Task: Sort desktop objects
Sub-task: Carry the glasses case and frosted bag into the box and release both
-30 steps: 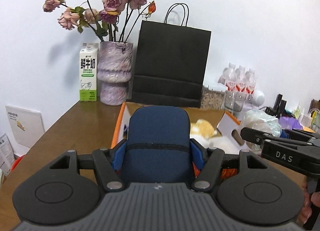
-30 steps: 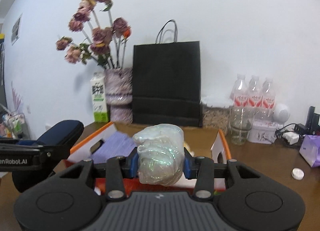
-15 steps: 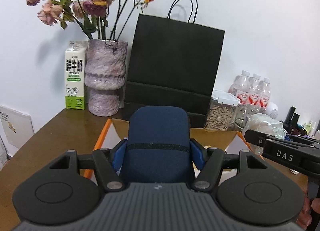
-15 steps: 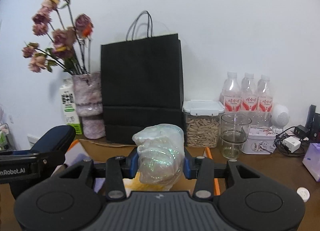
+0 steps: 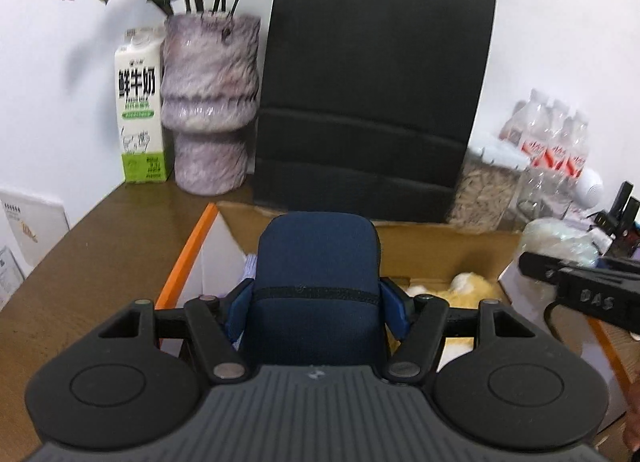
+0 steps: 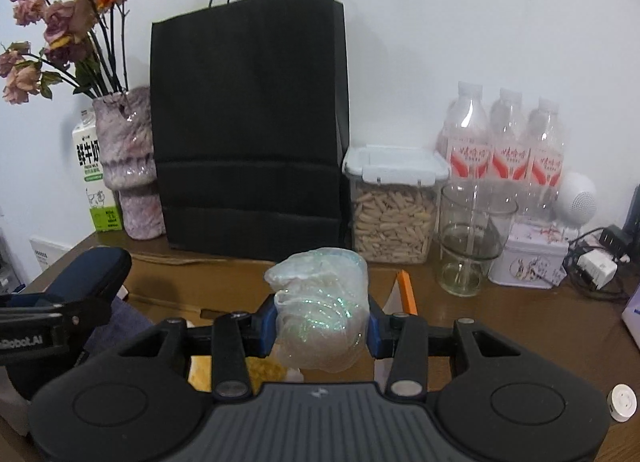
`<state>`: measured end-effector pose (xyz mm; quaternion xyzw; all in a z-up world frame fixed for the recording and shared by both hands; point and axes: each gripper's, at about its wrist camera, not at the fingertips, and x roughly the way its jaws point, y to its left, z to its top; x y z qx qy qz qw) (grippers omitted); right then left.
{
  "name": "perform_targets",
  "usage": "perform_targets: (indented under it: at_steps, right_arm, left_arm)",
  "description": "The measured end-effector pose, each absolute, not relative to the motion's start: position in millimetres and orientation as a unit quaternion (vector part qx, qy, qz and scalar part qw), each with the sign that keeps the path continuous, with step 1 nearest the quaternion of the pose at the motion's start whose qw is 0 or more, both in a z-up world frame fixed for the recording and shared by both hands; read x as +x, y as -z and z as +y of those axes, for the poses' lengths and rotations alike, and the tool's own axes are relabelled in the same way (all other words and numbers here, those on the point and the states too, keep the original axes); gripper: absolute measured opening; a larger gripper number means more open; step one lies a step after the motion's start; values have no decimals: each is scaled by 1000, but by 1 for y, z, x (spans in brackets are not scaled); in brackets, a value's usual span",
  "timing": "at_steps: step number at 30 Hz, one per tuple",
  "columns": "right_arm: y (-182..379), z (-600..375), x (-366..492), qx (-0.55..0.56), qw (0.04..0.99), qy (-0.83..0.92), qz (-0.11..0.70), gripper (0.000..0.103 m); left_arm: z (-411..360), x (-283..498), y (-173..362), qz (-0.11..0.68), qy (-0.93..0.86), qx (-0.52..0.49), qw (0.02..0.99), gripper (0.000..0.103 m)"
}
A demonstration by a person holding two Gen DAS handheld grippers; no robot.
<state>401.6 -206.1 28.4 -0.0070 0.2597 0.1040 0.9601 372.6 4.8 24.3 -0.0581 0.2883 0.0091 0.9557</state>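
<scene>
My left gripper [image 5: 317,308] is shut on a dark blue zippered pouch [image 5: 318,262] and holds it above an open cardboard box with an orange edge [image 5: 188,250]. Inside the box lie a yellow plush thing [image 5: 468,290] and something purple. My right gripper [image 6: 322,328] is shut on a shimmering clear plastic bundle [image 6: 324,302], over the box's right side, where an orange flap [image 6: 407,288] shows. In the right wrist view the left gripper [image 6: 60,314] with the blue pouch [image 6: 92,274] sits at the left. In the left wrist view the right gripper [image 5: 580,294] and its bundle [image 5: 560,238] show at the right.
A black paper bag [image 6: 248,122] stands right behind the box. Left of it are a purple vase with dried roses [image 5: 210,102] and a milk carton [image 5: 140,110]. To the right stand a jar of snacks [image 6: 394,206], a glass [image 6: 472,238], three bottles [image 6: 506,142], a tin [image 6: 532,260] and cables.
Both grippers have moved forward and down towards the box and the black bag, which now loom larger. Each keeps its hold: the pouch on the left, the plastic bundle on the right.
</scene>
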Motion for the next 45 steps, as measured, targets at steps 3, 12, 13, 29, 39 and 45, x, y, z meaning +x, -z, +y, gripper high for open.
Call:
perform_targets:
  at_steps: [3,12,13,29,39,45]
  right_arm:
    - [-27,-204,401,-13,959,-106,264,41]
    - [-26,-197,399,-32,957,-113,267,52]
    - [-27,-196,398,-34,957,-113,266,57]
    - [-44,-200,383,-20,960,-124,251,103]
    - [-57,-200,358,-15,966,-131,222,103]
    - [-66,-205,319,-18,973,-136,186,103]
  left_arm:
    - [5,373,-21,294,-3,-60,954,66]
    - [2,373,-16,299,1,-52,953,68]
    - [2,373,-16,300,3,-53,953,68]
    - [-2,355,-35,242,-16,-26,970,103]
    - [6,330,-44,194,-10,-25,981,103]
    - [14,298,-42,173,-1,-10,985,103]
